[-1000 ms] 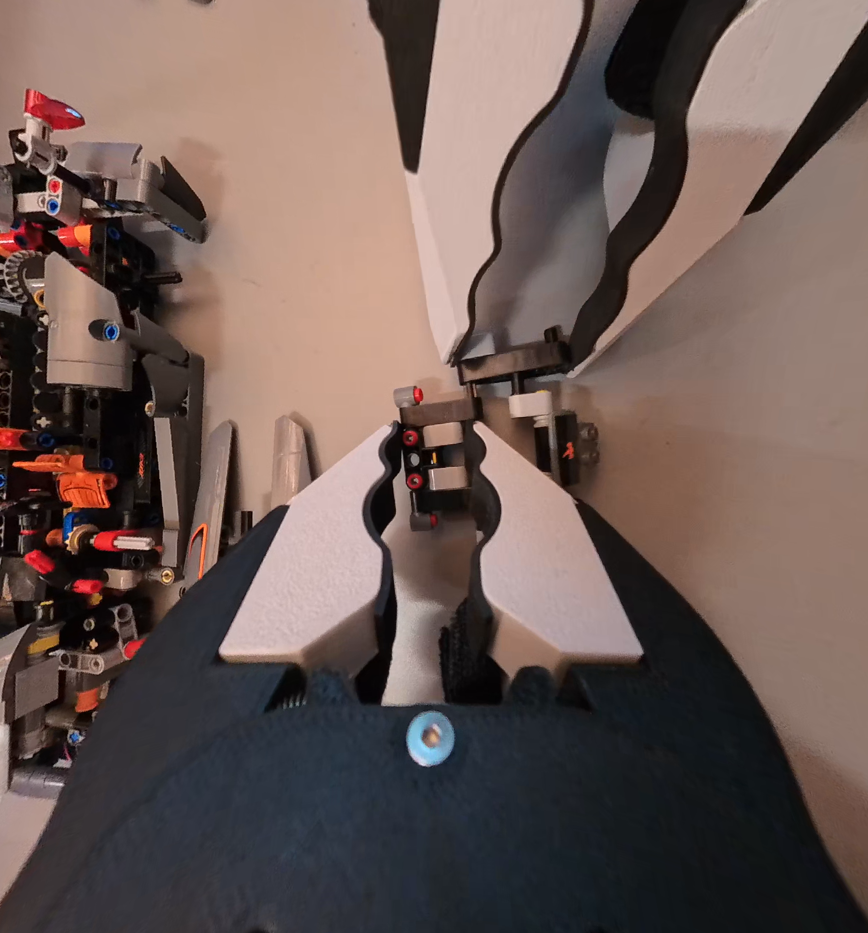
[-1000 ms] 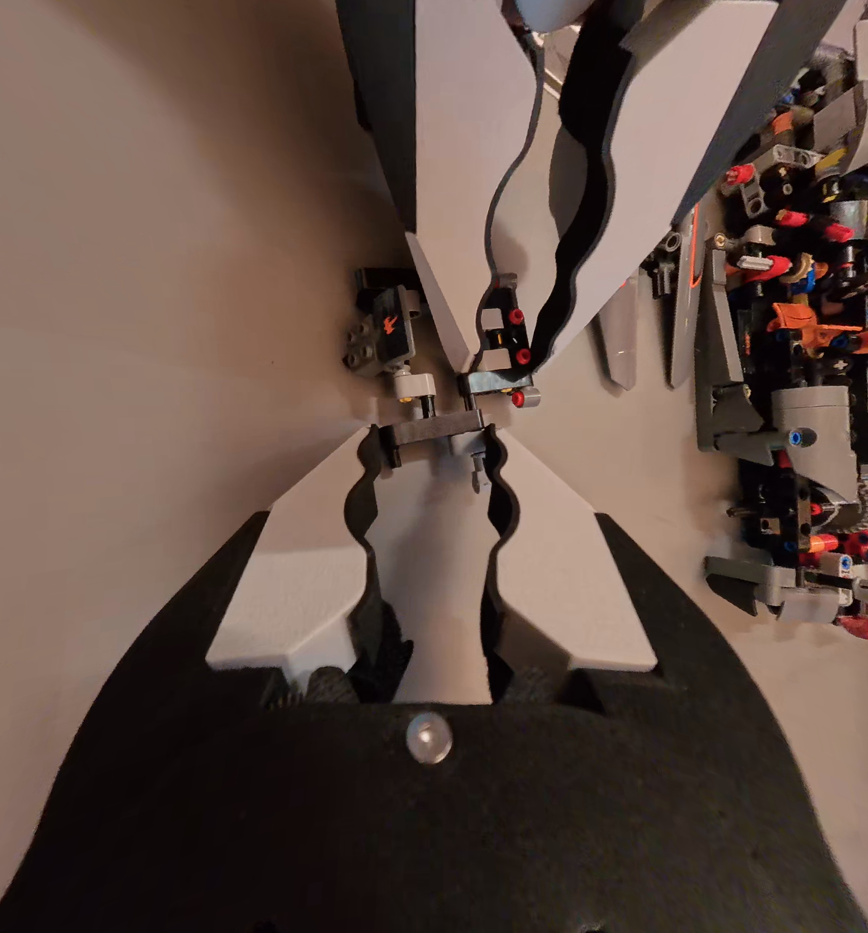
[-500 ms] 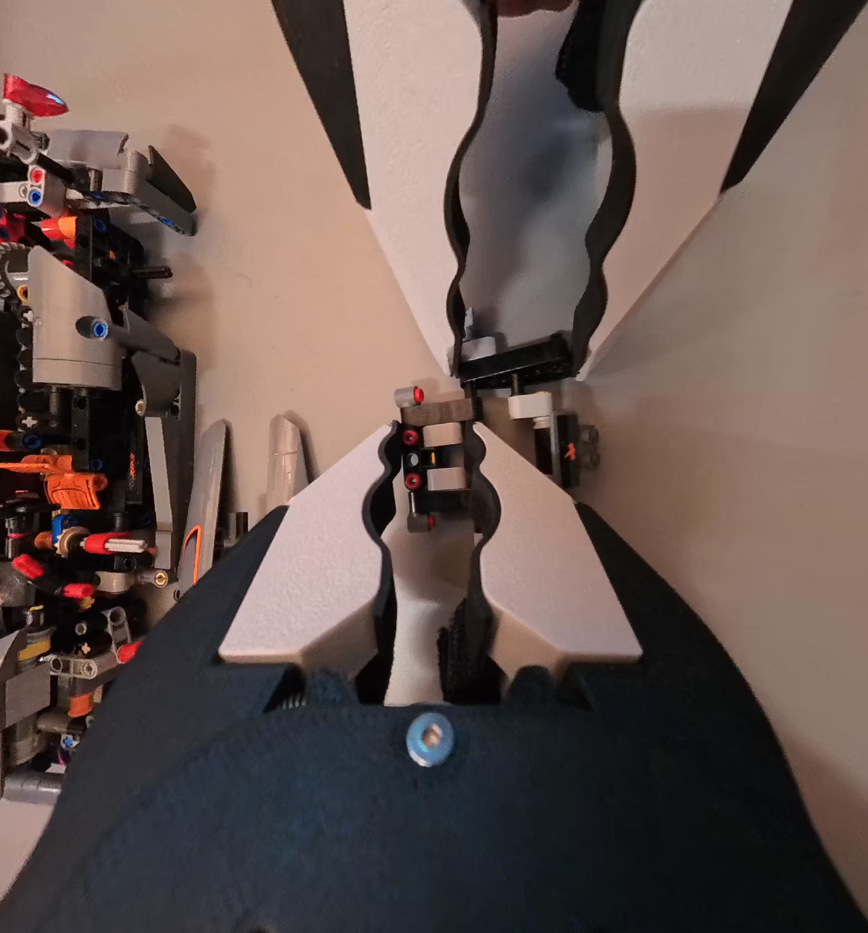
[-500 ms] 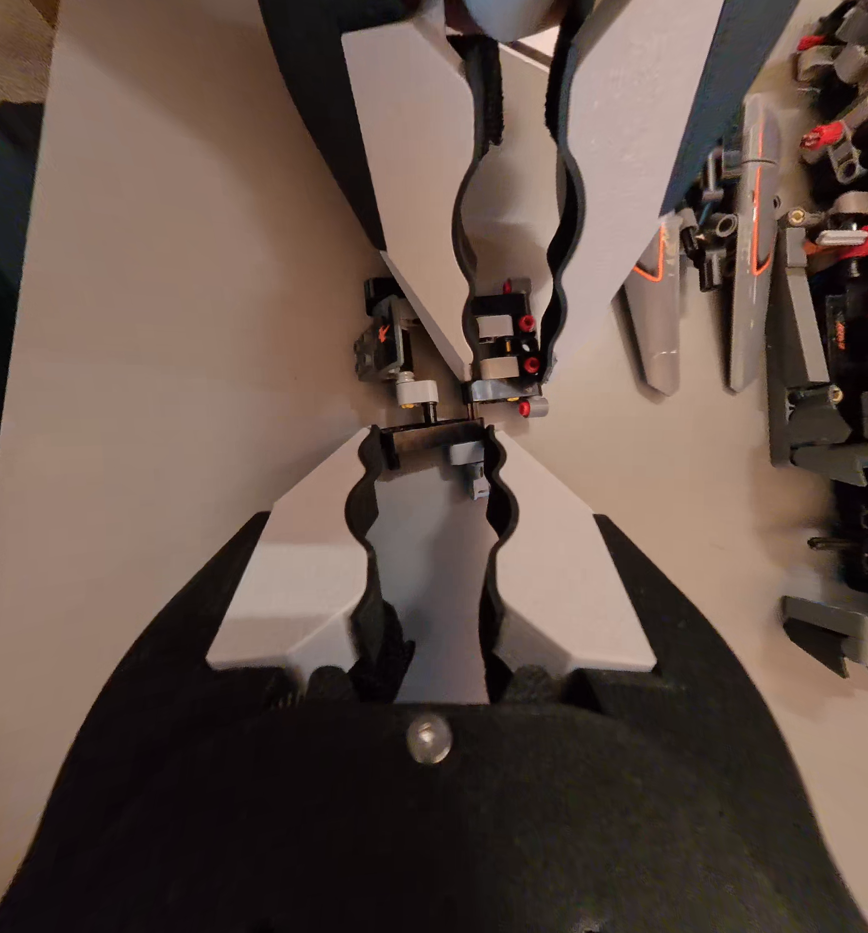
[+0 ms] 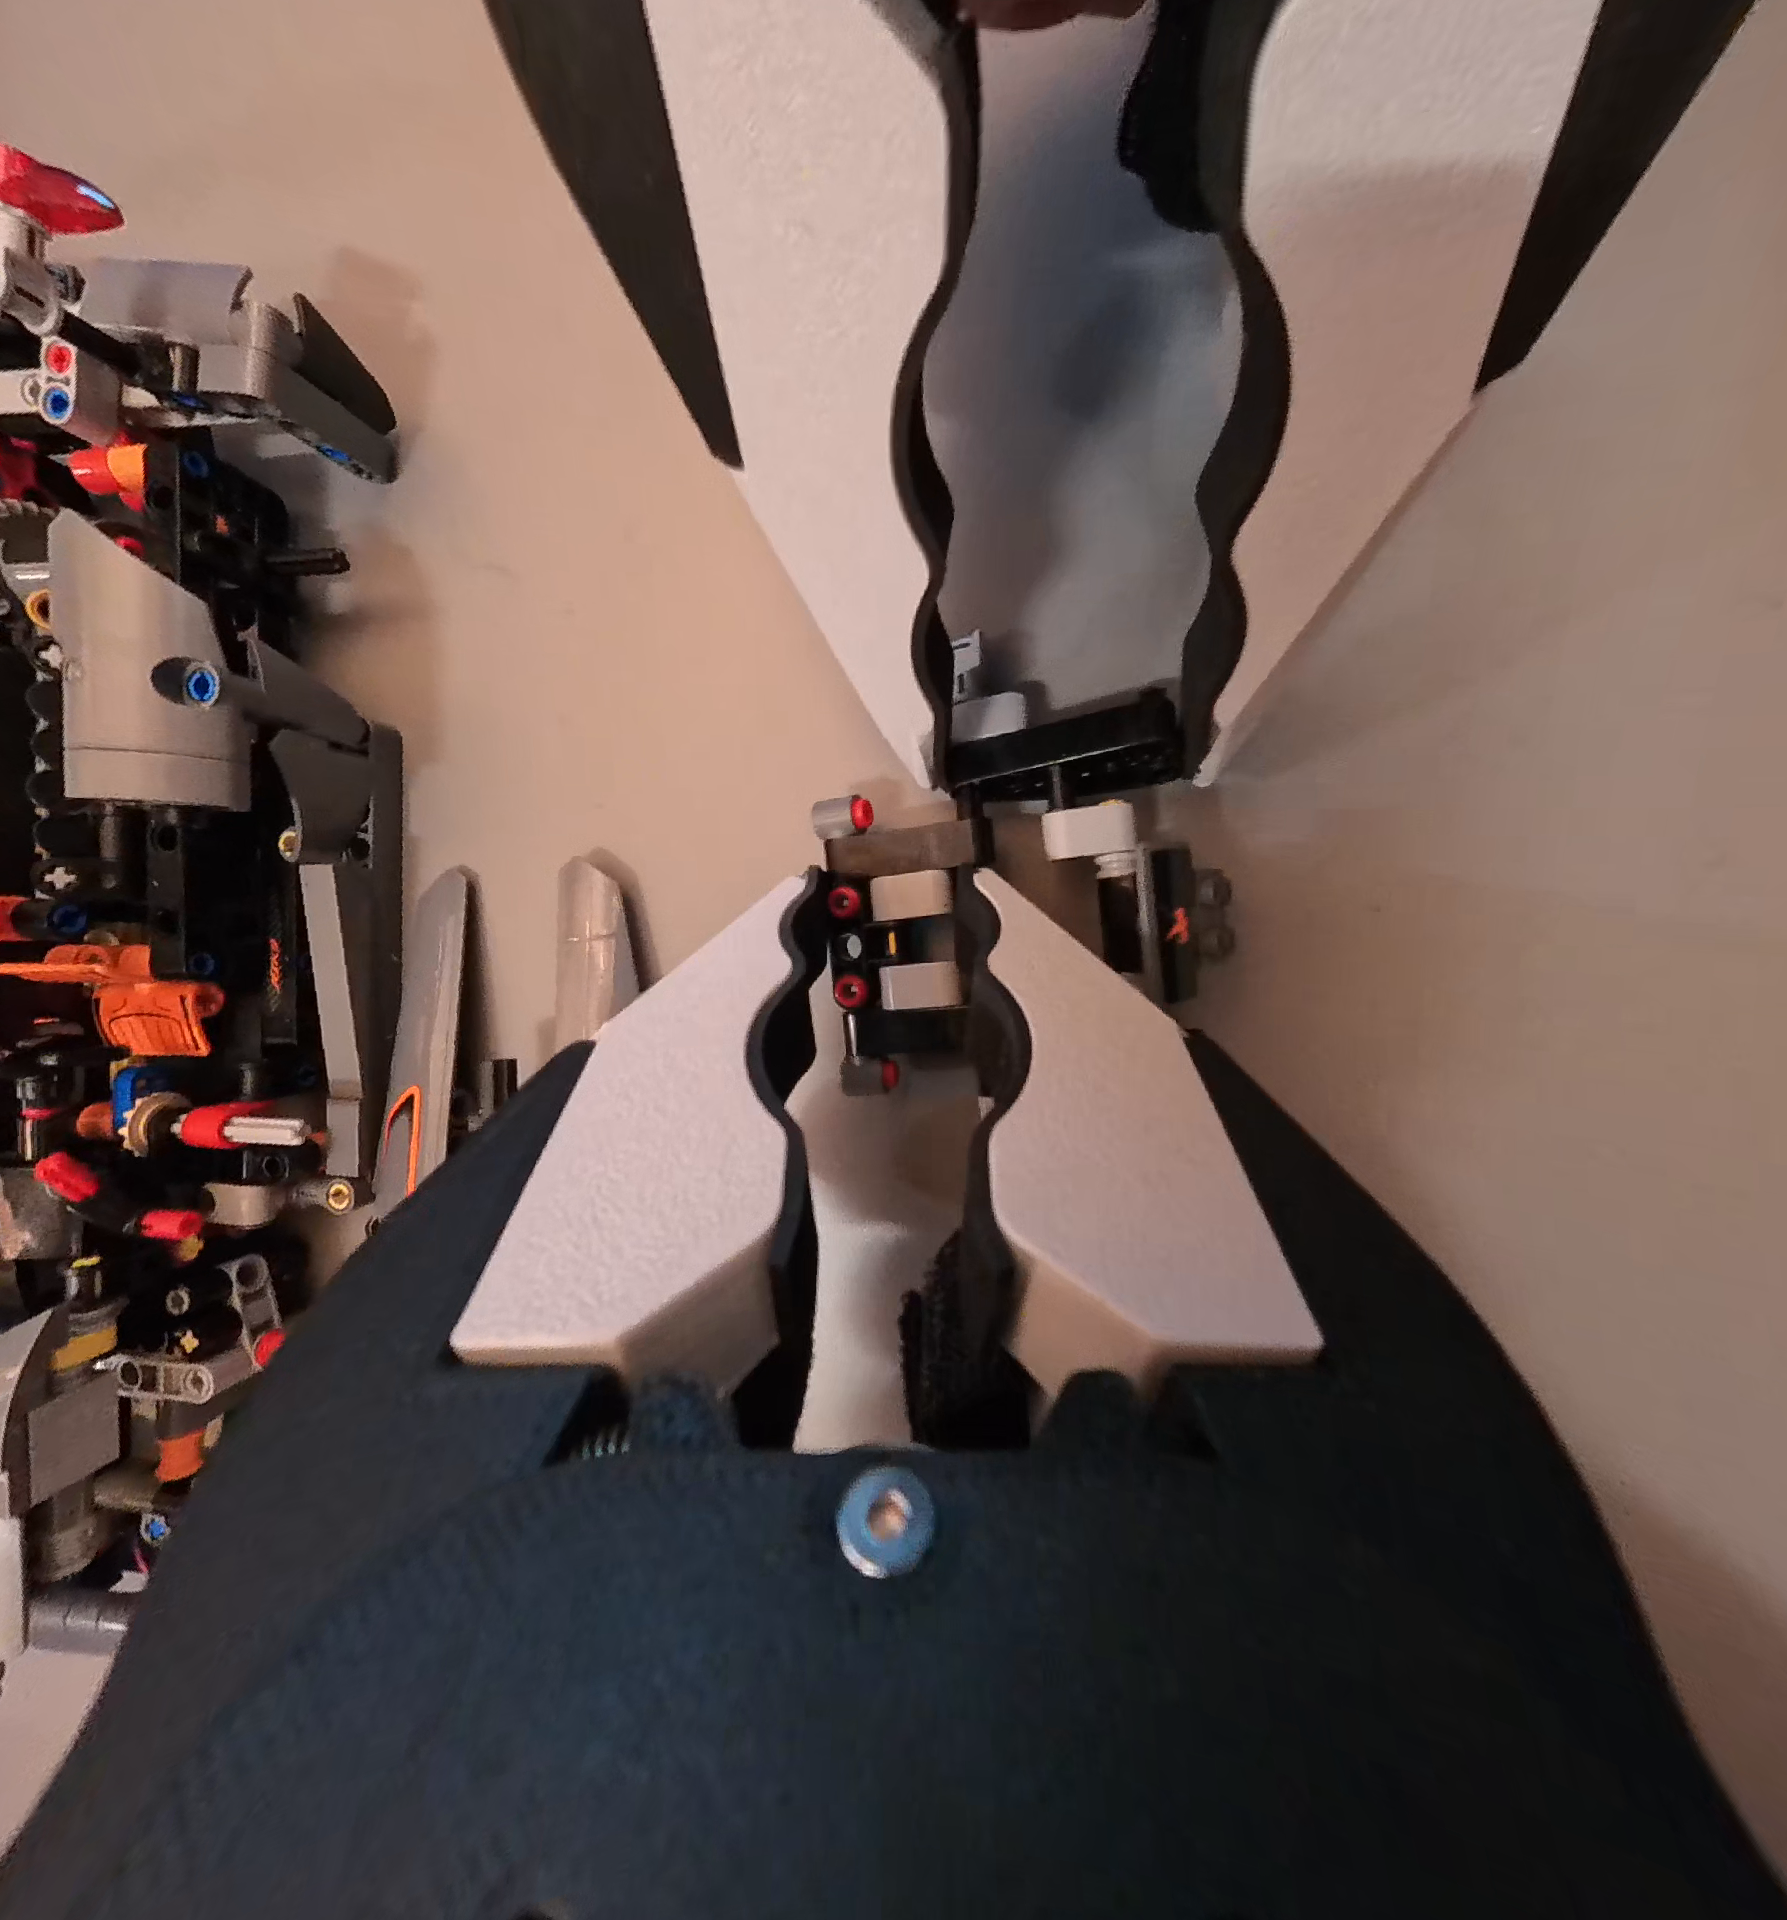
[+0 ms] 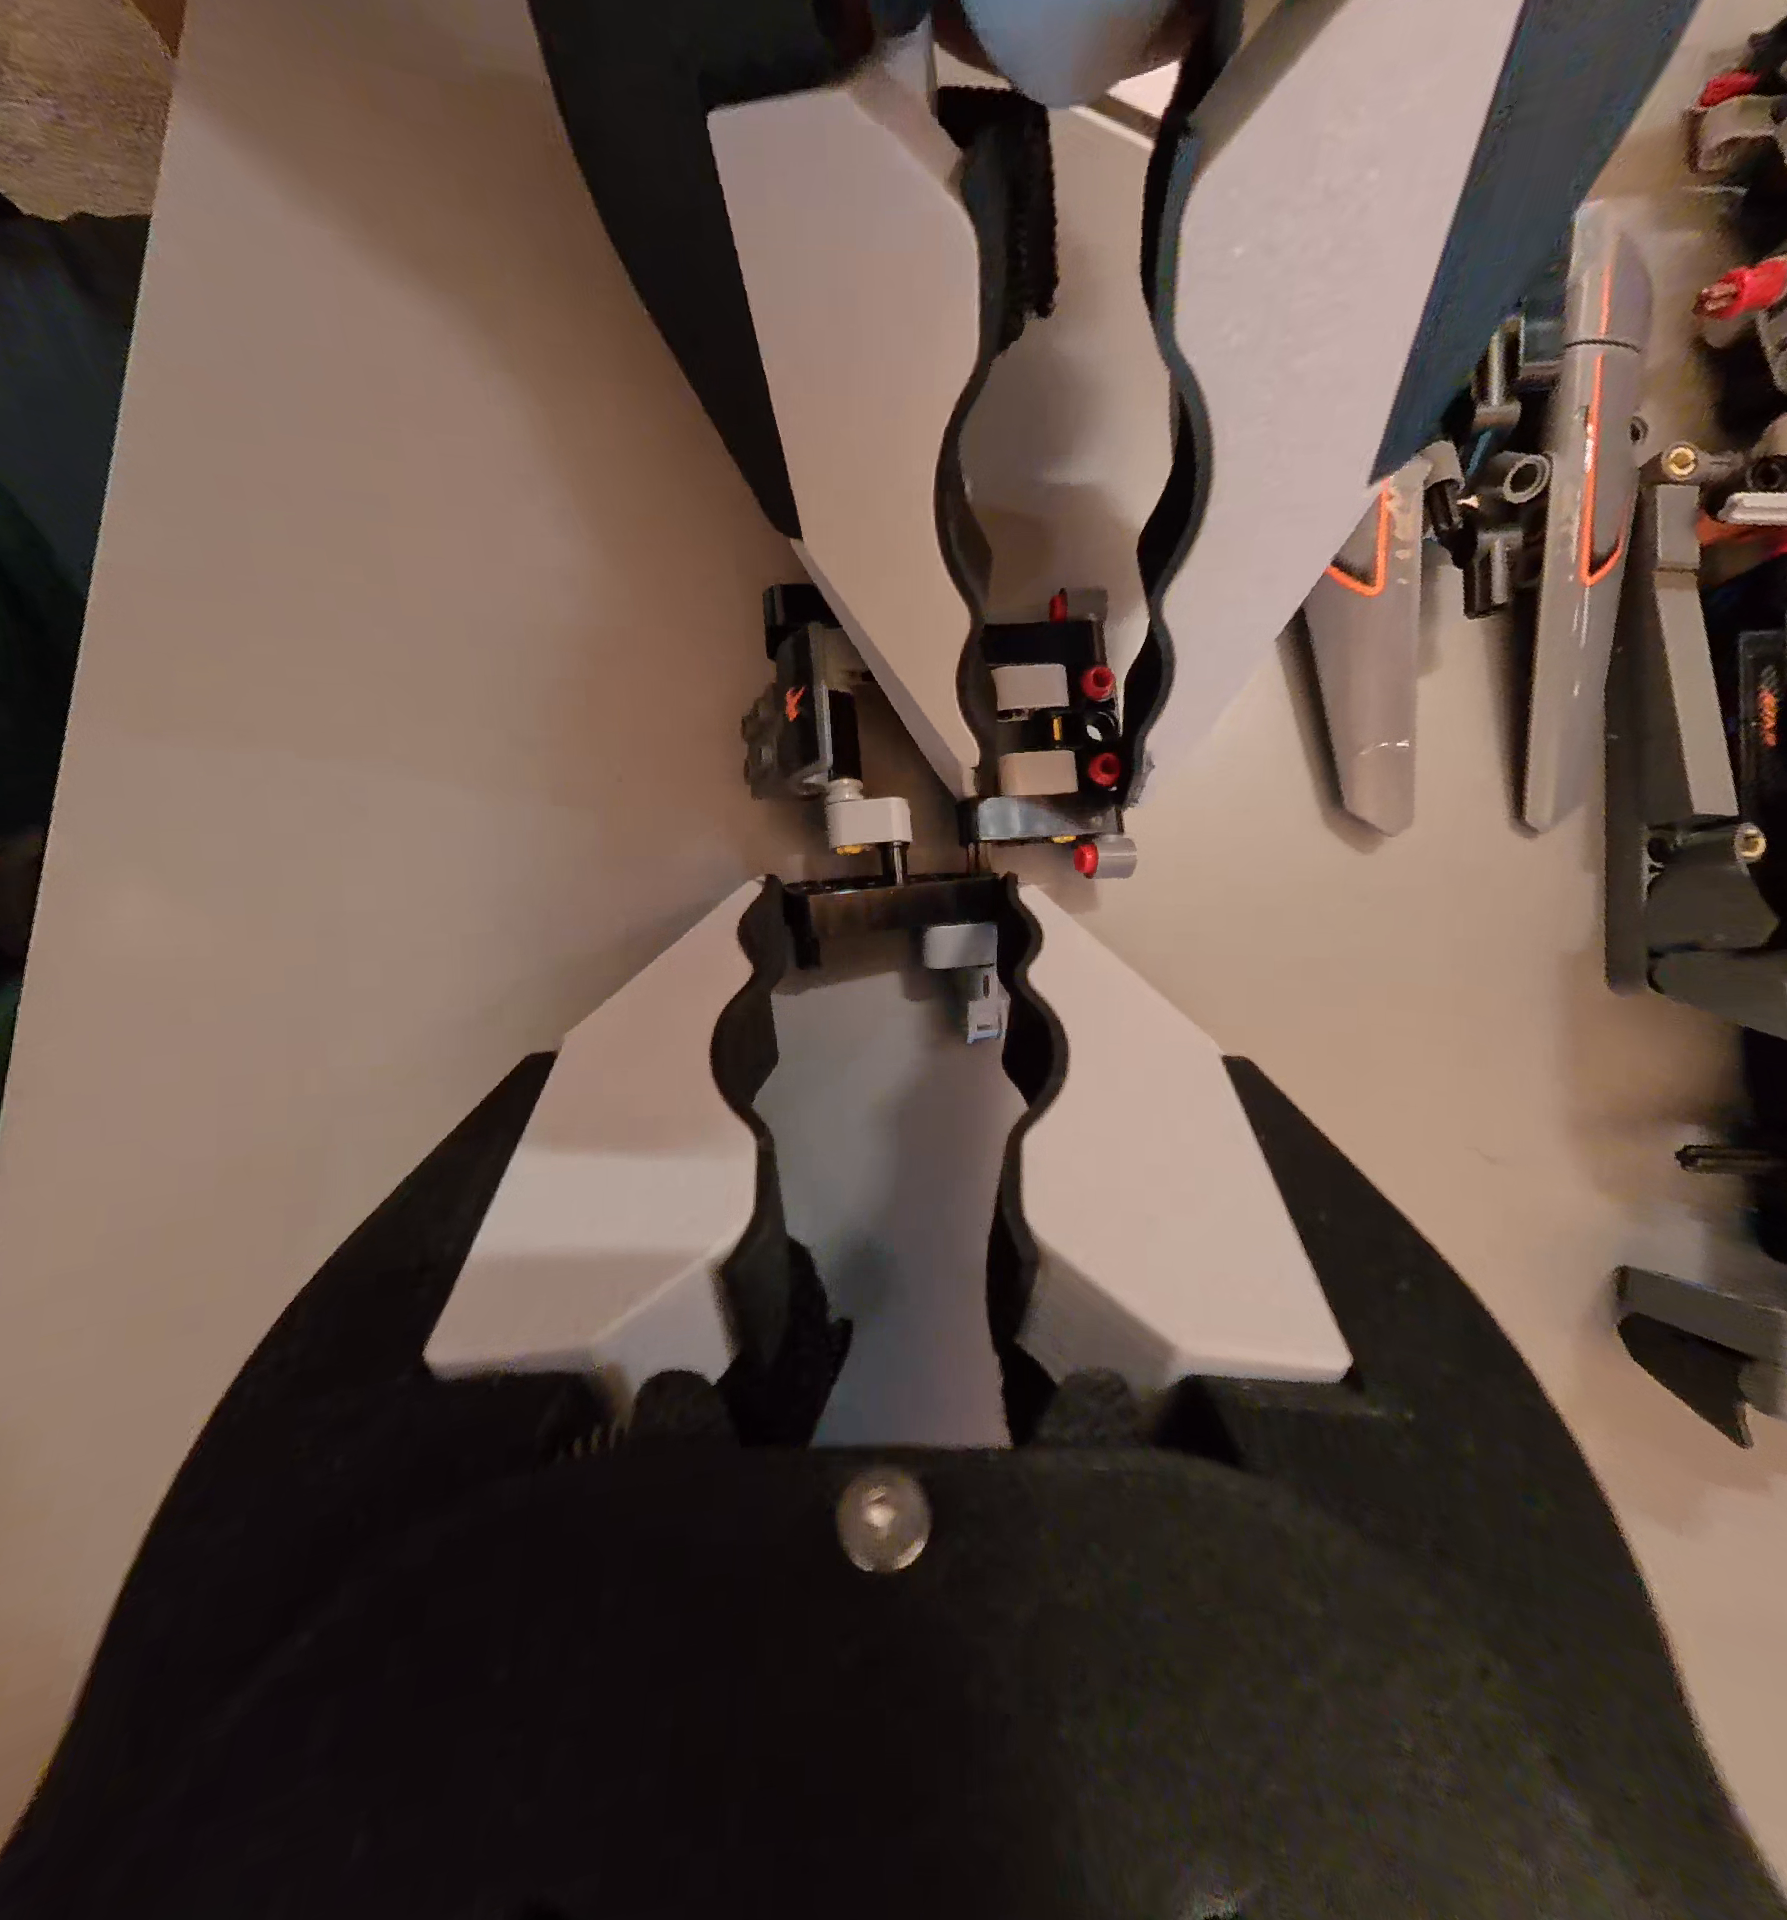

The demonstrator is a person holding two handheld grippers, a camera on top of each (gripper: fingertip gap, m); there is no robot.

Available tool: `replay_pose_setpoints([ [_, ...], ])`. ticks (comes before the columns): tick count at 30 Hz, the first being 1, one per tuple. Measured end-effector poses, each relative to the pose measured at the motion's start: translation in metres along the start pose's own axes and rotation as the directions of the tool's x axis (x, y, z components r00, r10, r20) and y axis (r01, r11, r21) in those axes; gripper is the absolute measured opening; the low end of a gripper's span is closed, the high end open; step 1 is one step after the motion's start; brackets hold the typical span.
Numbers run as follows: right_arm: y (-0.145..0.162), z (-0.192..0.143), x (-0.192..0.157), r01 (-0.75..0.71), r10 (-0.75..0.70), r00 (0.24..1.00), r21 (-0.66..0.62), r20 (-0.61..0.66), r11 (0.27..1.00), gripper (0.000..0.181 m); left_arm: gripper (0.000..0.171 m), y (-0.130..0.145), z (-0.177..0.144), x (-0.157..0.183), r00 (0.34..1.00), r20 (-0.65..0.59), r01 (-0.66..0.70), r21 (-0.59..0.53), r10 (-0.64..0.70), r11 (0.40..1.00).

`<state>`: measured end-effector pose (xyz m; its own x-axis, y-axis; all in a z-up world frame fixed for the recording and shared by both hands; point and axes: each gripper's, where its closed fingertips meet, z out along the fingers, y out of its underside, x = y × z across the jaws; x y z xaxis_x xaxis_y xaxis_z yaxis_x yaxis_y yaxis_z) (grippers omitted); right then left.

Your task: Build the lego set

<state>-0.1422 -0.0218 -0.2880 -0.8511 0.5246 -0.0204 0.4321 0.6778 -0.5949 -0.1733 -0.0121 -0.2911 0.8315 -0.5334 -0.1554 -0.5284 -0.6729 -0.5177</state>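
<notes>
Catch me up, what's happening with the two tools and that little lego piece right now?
The left tool is shut on a small black-and-grey sub-assembly with red pins. Facing it tip to tip, the right tool is shut on a black beam. Thin black axles bridge the beam and the sub-assembly, so the two are being mated above the pale table. The large partly built lego model and two loose grey panels lie off to the side, untouched.

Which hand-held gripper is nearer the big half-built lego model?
Left. The left hand-held gripper is shut on a small sub-assembly with the model close on one side. The right hand-held gripper, facing it and shut on a black beam, sits slightly farther.
</notes>
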Motion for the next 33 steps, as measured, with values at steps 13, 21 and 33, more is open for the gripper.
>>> replay_pose_setpoints([
  [13,0.011,-0.009,0.001,-0.022,0.017,0.998,0.076,0.065,0.997,0.05,0.022,-0.004,0.002,0.002,1.0,-0.001,-0.01,0.037,0.01,0.999],
  [21,0.01,-0.004,0.0,-0.076,0.065,0.993,0.119,0.095,0.99,0.038,0.022,-0.004,0.002,0.002,1.0,0.002,-0.003,0.039,0.003,0.999],
  [33,0.007,-0.007,-0.002,0.057,-0.06,0.998,0.084,0.032,0.995,0.038,0.022,-0.005,0.002,0.002,1.0,0.006,0.004,0.044,-0.004,0.999],
])
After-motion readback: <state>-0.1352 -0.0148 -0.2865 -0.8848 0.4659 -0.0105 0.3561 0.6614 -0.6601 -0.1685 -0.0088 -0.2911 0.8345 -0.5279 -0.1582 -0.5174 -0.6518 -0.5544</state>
